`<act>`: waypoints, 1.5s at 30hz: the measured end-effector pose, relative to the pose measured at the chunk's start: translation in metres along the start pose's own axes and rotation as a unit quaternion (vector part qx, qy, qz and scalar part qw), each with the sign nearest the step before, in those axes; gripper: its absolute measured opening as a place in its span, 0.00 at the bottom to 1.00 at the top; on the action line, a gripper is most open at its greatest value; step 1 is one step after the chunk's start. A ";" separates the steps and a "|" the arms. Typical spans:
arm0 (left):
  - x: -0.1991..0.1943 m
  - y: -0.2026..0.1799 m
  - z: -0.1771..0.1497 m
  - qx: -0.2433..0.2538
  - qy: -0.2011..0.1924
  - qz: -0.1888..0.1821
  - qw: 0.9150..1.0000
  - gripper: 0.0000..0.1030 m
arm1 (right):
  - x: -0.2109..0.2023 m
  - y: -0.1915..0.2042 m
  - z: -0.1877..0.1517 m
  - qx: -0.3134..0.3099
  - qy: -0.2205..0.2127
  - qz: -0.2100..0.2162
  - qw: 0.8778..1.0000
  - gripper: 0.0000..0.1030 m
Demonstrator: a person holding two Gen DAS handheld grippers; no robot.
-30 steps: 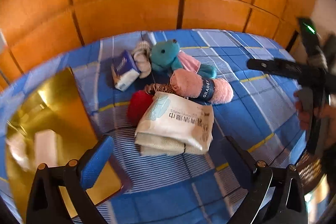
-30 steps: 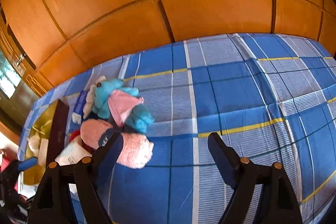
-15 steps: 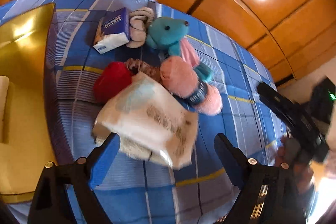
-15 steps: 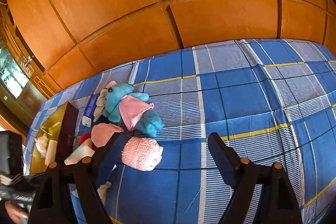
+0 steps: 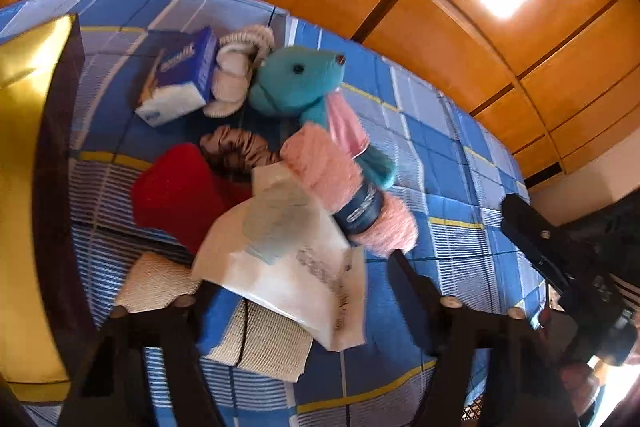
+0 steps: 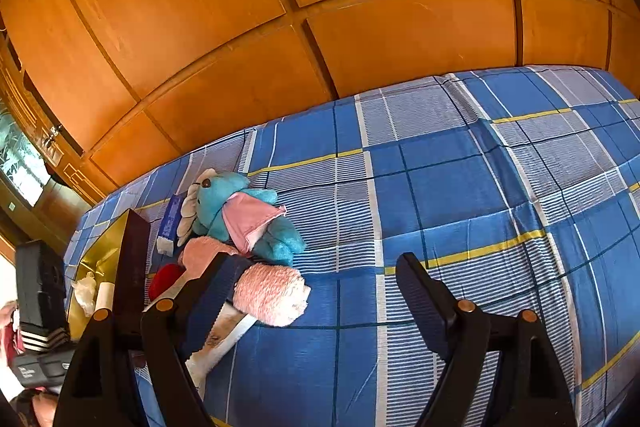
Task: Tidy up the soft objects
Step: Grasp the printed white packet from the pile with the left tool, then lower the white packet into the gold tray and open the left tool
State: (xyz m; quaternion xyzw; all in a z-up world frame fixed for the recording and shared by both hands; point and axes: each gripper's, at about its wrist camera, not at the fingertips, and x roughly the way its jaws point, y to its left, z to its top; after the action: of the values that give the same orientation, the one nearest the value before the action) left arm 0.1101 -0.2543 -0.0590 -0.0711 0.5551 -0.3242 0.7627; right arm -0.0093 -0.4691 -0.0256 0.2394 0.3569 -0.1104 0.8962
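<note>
The left tongs (image 5: 296, 301) are closing around the white wipes pack (image 5: 280, 255) lying between them on the bed (image 5: 460, 195); pickup seems underway. Next, a firm pinch and lift toward the gold box (image 5: 20, 187) beside them. The right tongs (image 6: 308, 291) hang apart, empty.

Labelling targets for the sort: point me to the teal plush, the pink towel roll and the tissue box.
teal plush (image 5: 298, 79): left wrist view, on its head below the eye.
pink towel roll (image 6: 270, 293): right wrist view, on the fluffy end right of the dark band.
tissue box (image 5: 180, 73): left wrist view, on its blue top face.
</note>
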 end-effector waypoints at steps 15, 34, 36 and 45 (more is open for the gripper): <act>0.012 -0.018 -0.009 0.072 -0.041 0.027 0.996 0.20 | 0.003 0.001 -0.002 -0.011 0.002 -0.018 1.000 0.80; -0.105 0.018 -0.026 0.080 -0.130 0.011 0.988 0.16 | 0.017 0.049 -0.019 -0.125 0.055 0.074 0.988 0.45; -0.121 0.031 -0.030 0.073 -0.142 0.017 0.987 0.16 | 0.024 0.075 -0.032 -0.177 0.085 0.101 0.975 0.45; -0.168 0.093 -0.051 0.031 -0.168 0.050 0.984 0.16 | 0.064 0.168 -0.070 -0.326 0.154 0.095 0.928 0.59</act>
State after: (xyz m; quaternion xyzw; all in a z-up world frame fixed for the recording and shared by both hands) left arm 0.0744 -0.0730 0.0131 -0.0729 0.4121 -0.2857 0.8621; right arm 0.0573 -0.2907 -0.0557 -0.0187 0.4821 0.1356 0.8654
